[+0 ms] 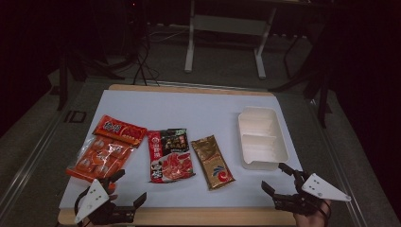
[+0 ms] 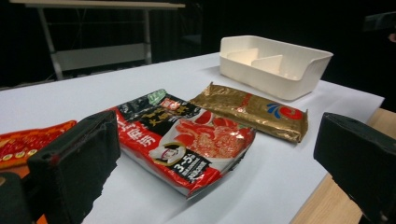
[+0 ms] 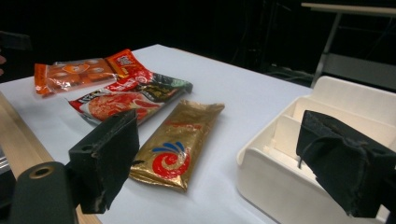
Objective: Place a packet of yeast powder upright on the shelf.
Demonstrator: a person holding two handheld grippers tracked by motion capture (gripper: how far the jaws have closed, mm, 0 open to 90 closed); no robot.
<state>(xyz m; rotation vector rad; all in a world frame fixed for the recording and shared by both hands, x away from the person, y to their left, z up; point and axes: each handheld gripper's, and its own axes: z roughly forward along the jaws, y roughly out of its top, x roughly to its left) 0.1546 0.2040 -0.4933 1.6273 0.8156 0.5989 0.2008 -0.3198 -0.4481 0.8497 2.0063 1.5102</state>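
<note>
Grippers, left (image 1: pixel 126 187) and right (image 1: pixel 280 178), hung wide open, empty, at the worktop's near edge (slick gold packet (image 1: pixel 212 161) might slip).

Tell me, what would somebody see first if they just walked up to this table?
Probably the bright snack packets lying in a row on the white table top: an orange bag at the left, a red and black packet in the middle, and a shiny gold packet to its right. Next, the white tray with dividers at the right side, empty. The left gripper and right gripper wait open at the near edge.
</note>
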